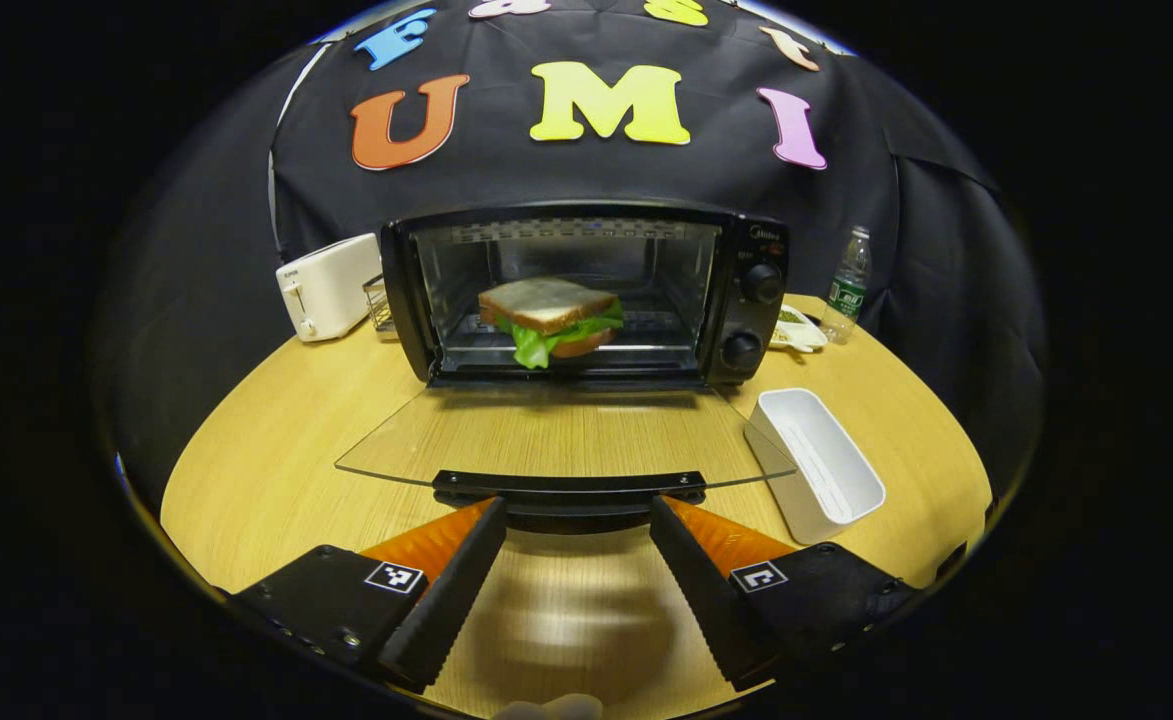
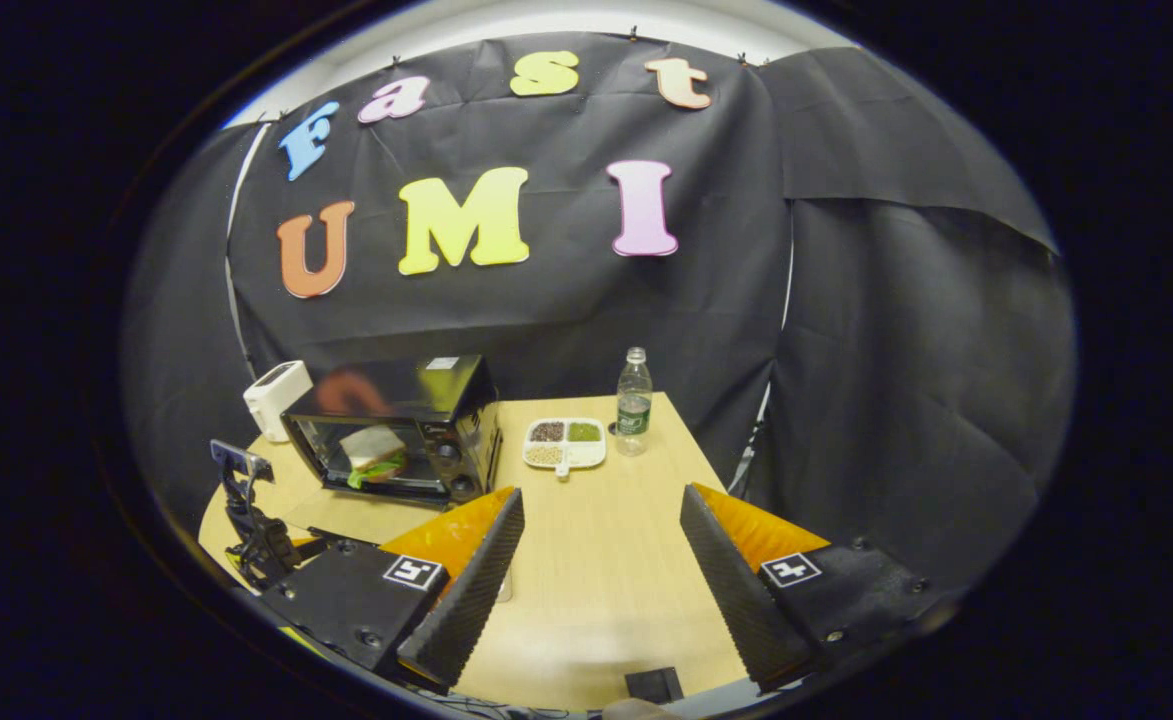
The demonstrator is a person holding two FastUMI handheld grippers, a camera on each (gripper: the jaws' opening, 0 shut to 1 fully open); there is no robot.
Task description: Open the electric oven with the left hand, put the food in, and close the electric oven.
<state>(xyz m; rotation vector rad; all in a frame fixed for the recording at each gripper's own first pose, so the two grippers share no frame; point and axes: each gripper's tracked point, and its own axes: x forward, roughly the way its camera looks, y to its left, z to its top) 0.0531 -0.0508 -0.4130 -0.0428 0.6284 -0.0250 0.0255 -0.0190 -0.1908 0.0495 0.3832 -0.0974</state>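
Glass is lying flat in front of us: the oven (image 1: 586, 290) door (image 1: 556, 435) is hanging fully open over the wooden worktop (image 1: 266, 470), its dark handle (image 1: 568, 487) at the near edge. We are holding the left hand-held gripper (image 1: 574, 515) just before that handle, its fingers (image 1: 451, 570) spread wide to either side of it and gripping nothing; whether they are touching the handle we cannot tell. The sandwich (image 1: 549, 320), with lettuce hanging out of it, is sitting on the rack inside the oven.

Around the oven we are seeing a white toaster (image 1: 331, 285) to its left, with a small wire basket (image 1: 378, 303) between the two. To its right a white divided dish (image 1: 796, 330) and a water bottle (image 1: 849, 285) are standing near the back of the worktop. A white rectangular tub (image 1: 816, 460) is lying just beside the door's right corner, close to the gripper's right finger.

In the right gripper view we are holding the right hand-held gripper (image 2: 601, 525) well apart from the oven (image 2: 396, 425), above bare worktop (image 2: 596, 570), fingers wide and empty. From there the sandwich (image 2: 373, 452) is showing inside the oven, the dish (image 2: 564, 443) and bottle (image 2: 633, 402) are standing to the oven's right, and the toaster (image 2: 276, 397) is behind it. The other gripper (image 2: 256, 520) is showing at the lower left, before the open door.
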